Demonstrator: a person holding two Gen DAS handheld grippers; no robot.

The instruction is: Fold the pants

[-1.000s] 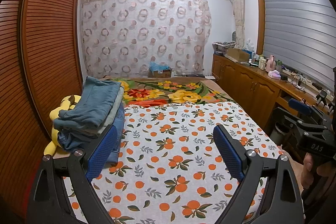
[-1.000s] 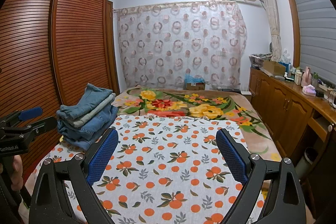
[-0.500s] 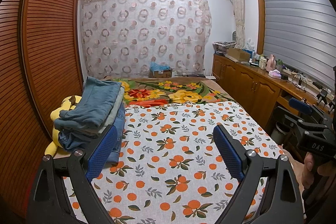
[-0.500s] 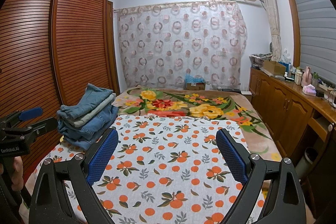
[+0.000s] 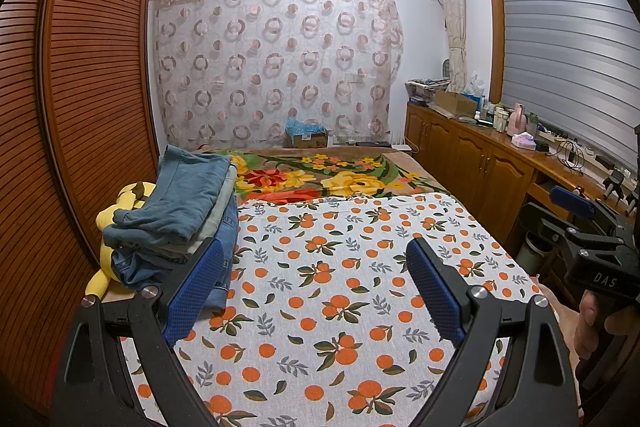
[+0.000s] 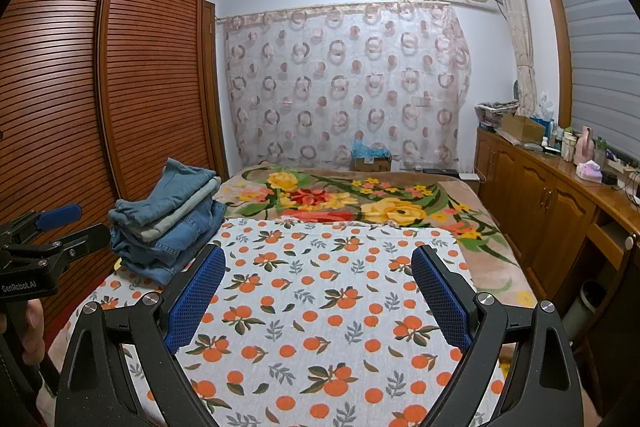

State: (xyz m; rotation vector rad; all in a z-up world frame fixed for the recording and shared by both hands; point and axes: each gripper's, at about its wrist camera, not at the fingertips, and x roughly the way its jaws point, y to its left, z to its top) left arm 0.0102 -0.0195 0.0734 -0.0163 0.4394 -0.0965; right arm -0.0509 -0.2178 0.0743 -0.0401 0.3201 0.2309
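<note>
We are holding left tool and right tool spread, empty; grabbing the stacked folded blue denim pants risks toppling them.

We looked from both wrists along the bed toward the far curtain, left camera nearer the wardrobe; both shared the stacked pants.

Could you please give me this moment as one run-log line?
left gripper: open, empty | right gripper: open, empty | folded pants stack: bed's left edge, untouched
</note>
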